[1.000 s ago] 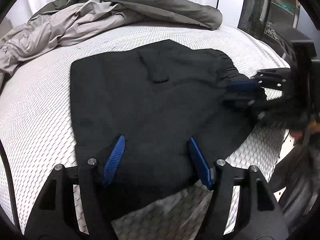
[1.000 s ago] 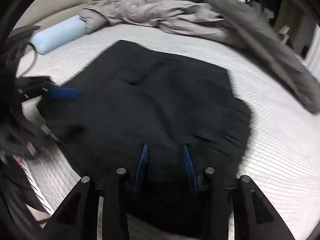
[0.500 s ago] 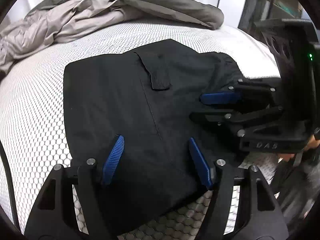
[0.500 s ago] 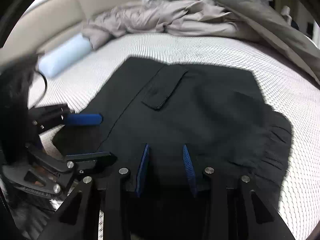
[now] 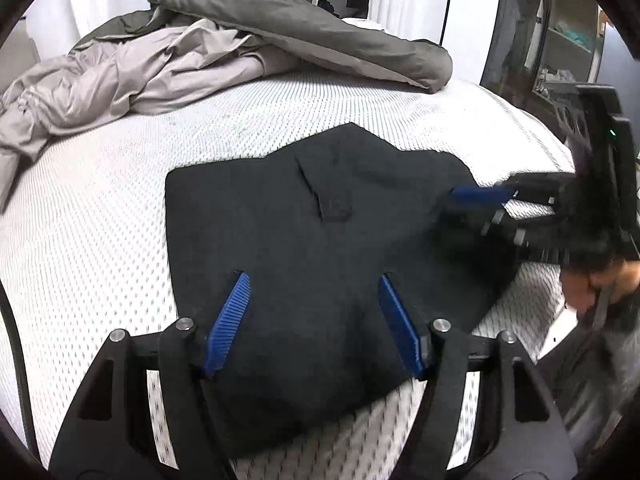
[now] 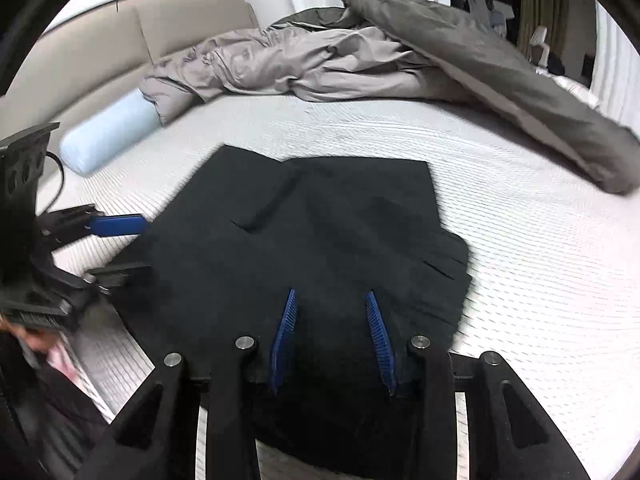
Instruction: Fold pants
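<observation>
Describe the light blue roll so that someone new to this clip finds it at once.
Start at the beige headboard behind the white mattress. At its foot, left of the crumpled grey duvet, lies the light blue bolster. It alone is smooth, cylindrical and pale blue.

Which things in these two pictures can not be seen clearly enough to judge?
- Left wrist view: the right gripper is motion-blurred, so whether it grips the black pants is unclear.
- Right wrist view: the pants' near edge is hidden behind the gripper's own fingers.
- Both views: layers under the folded pants are covered.
</observation>
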{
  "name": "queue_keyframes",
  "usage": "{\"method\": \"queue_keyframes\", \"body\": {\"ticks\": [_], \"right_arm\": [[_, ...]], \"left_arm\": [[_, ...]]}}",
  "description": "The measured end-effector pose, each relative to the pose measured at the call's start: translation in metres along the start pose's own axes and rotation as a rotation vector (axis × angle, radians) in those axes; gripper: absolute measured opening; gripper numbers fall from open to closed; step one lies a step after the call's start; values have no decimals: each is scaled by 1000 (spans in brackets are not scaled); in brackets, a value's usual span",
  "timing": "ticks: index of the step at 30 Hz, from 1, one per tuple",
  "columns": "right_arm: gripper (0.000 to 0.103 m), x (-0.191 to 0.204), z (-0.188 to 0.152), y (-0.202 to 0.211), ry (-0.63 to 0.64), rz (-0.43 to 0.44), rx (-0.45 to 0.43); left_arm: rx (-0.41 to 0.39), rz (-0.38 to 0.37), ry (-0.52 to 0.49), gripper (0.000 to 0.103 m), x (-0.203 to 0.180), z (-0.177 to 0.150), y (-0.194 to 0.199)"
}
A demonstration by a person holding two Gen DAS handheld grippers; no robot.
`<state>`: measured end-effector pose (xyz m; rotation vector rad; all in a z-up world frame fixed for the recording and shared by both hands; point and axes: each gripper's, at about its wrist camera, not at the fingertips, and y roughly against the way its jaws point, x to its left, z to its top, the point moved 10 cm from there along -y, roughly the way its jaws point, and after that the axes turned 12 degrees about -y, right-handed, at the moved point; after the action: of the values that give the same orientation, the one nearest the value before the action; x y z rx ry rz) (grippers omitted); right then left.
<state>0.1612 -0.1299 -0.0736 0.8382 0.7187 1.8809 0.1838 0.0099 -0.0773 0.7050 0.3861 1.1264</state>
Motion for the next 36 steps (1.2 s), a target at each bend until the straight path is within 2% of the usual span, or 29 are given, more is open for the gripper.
{"method": "queue_keyframes", "body": {"ticks": [4, 6, 8, 9, 10, 13, 16, 19, 21, 23, 25, 29, 31, 32, 34, 36], "right_arm": [[38, 25, -6, -42, 47, 11, 67], [37, 23, -12, -56, 87, -23, 85], [38, 14, -14, -49, 133, -107, 71], [37, -7, -13, -41, 163, -230, 50], [36, -22, -12, -36, 184, -287, 33], [36, -42, -16, -25, 159, -285, 31], [39, -37, -7, -22, 117, -238, 27], [40, -26, 5, -15, 37, -129, 4], [41, -15, 13, -27, 16, -96, 20], [41, -3, 22, -39, 16, -75, 37], [41, 11, 20, -60, 6, -53, 87], [41, 14, 16, -82, 101, -124, 127], [41, -11, 16, -71, 154, -286, 102], [40, -20, 15, -68, 167, -319, 91], [40, -28, 9, -61, 146, -268, 98], [41, -25, 11, -58, 149, -260, 83]], "left_arm": [[96, 8, -18, 64, 6, -4, -43], [92, -1, -27, 64, 9, -8, -47], [96, -2, -29, 65, 12, -11, -41], [95, -8, -20, 65, 15, -16, -36], [94, -15, -9, 65, 17, -21, -33], [96, -22, 2, 65, 18, -26, -28], [102, -9, 23, 63, 19, -23, -21], [39, 43, 18, 63, 27, -5, -5], [47, 56, 35, 63, 36, 6, -13], [86, 23, 67, 63, 41, 10, -34], [135, 20, 72, 63, 44, 9, -54], [138, 25, 62, 64, 47, 4, -53], [137, 29, 75, 64, 52, -2, -48], [140, 35, 86, 64, 56, -7, -44], [139, 41, 94, 64, 59, -11, -40], [141, 54, 104, 64, 57, -14, -33]]}}
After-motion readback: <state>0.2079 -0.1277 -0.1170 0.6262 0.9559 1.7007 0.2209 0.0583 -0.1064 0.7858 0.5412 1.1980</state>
